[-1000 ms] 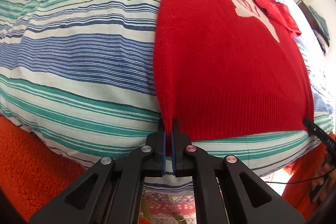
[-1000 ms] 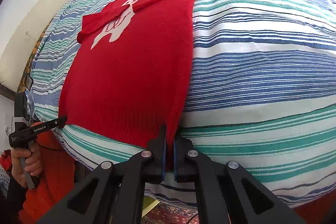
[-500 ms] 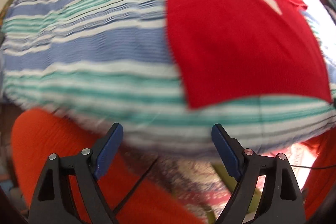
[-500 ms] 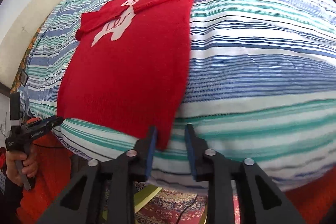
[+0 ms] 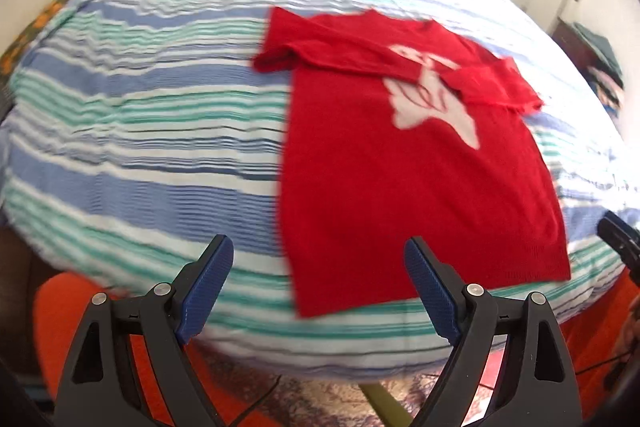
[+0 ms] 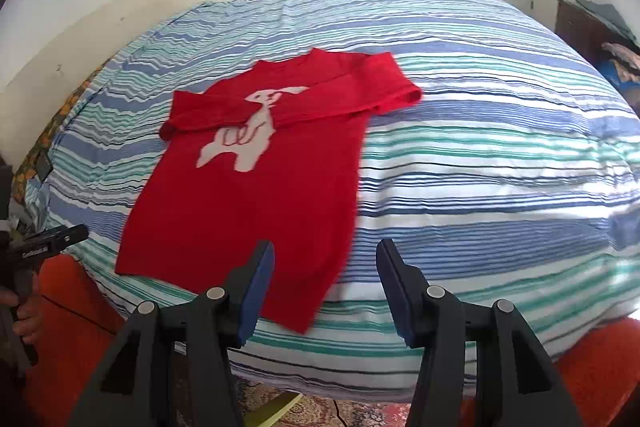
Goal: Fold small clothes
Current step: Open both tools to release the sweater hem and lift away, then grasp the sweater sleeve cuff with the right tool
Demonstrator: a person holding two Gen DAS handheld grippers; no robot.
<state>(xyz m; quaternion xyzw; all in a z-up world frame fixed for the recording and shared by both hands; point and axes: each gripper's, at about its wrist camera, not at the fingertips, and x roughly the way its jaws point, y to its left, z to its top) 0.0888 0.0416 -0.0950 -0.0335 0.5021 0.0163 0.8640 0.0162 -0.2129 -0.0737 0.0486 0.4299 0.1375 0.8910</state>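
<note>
A small red knit sweater (image 5: 404,187) with a white animal figure lies flat on the striped bedspread (image 5: 140,131), both sleeves folded across its chest. It also shows in the right wrist view (image 6: 256,203). My left gripper (image 5: 318,251) is open and empty, held above and just before the sweater's lower left corner. My right gripper (image 6: 325,255) is open and empty, above the hem's lower right corner. The left gripper's tip (image 6: 52,243) shows at the left edge of the right wrist view.
The bed (image 6: 500,155) is wide, with striped cover to the right of the sweater. An orange blanket (image 5: 60,307) hangs at the bed's near edge. A dark cabinet with piled cloth (image 6: 592,31) stands at the far right. A patterned rug (image 6: 360,411) lies below.
Both grippers let go of the sweater's hem corners, opened wide and pulled back and up from the bed. The sweater stays flat.
</note>
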